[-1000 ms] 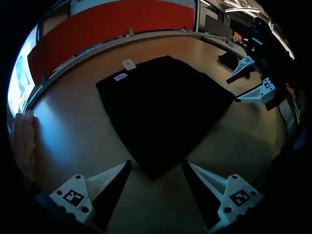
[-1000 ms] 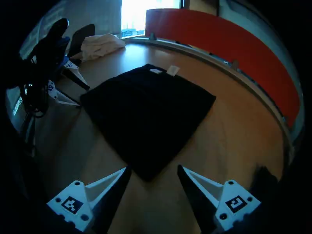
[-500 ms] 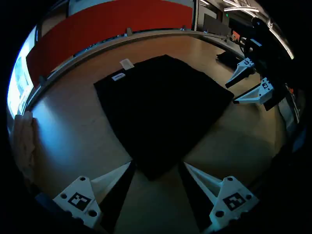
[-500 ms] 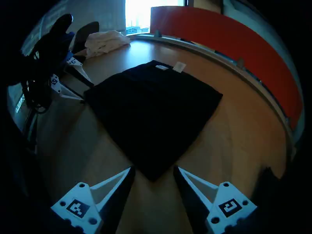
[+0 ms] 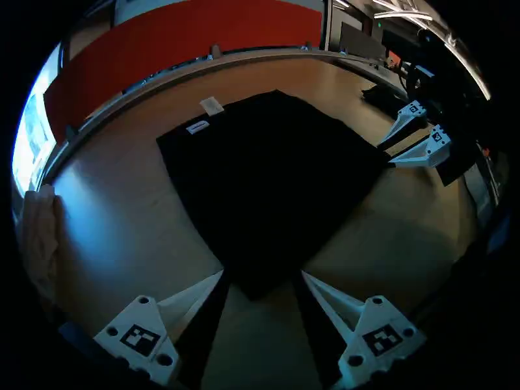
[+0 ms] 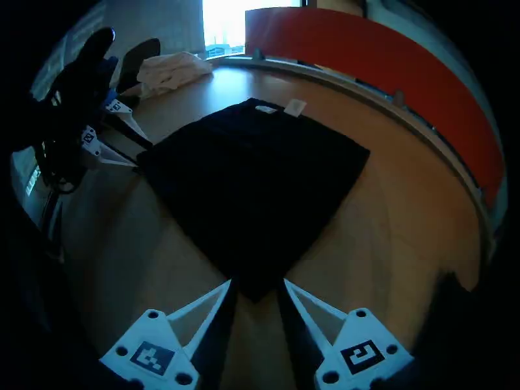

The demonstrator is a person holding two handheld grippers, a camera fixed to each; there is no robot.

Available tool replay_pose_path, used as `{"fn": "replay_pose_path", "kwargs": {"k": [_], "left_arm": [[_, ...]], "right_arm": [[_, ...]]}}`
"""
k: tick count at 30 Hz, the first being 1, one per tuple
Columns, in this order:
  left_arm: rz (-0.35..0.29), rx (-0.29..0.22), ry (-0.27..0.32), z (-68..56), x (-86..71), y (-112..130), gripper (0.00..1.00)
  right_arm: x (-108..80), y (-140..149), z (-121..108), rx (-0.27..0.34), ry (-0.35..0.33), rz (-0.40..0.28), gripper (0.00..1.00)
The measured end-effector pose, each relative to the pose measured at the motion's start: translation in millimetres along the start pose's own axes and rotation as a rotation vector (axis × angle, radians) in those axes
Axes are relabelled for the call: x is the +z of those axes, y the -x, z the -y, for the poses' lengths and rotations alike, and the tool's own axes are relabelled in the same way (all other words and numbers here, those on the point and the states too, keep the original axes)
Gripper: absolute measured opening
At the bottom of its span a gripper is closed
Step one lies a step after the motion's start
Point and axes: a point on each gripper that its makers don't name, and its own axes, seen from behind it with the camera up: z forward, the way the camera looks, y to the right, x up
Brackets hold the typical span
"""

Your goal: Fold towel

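The black towel [image 5: 273,188] lies flat on the wooden table [image 5: 123,214]. One corner sits between the parted fingers of the left gripper [image 5: 262,274]. Another sits between the fingers of the right gripper [image 6: 257,281], which stand closer together but are not pinching the cloth. The risk I see is a shallow bite. If either gripper clamps on just the very tip, that corner could slip free during the lift and the fold would land crooked.

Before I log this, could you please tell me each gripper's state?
Left gripper: open, astride a towel corner.
Right gripper: open, astride another towel corner.
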Motion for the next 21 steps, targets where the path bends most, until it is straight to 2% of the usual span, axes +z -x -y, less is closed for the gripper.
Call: {"fn": "replay_pose_path", "kwargs": {"k": [2,8,10,12,21], "left_arm": [[0.000,-0.003,-0.002,0.4,0.3,0,0.65],[0.002,-0.006,-0.006,-1.0,0.6,-1,0.44],[0.004,-0.009,-0.009,-0.8,0.6,-1,0.25],[0.007,-0.012,-0.013,-0.5,0.5,-2,0.13],[0.010,-0.028,-0.020,-0.3,-3.0,-5,0.10]], "right_arm": [[0.1,0,0,-0.003,-0.002,0.000,0.34],[1.4,-1,2,-0.001,-0.003,-0.001,0.24],[1.7,-1,2,-0.001,-0.002,0.000,0.22],[1.8,-2,3,0.000,-0.003,-0.001,0.20],[-4.2,-16,5,-0.007,0.005,-0.029,0.17]]}}
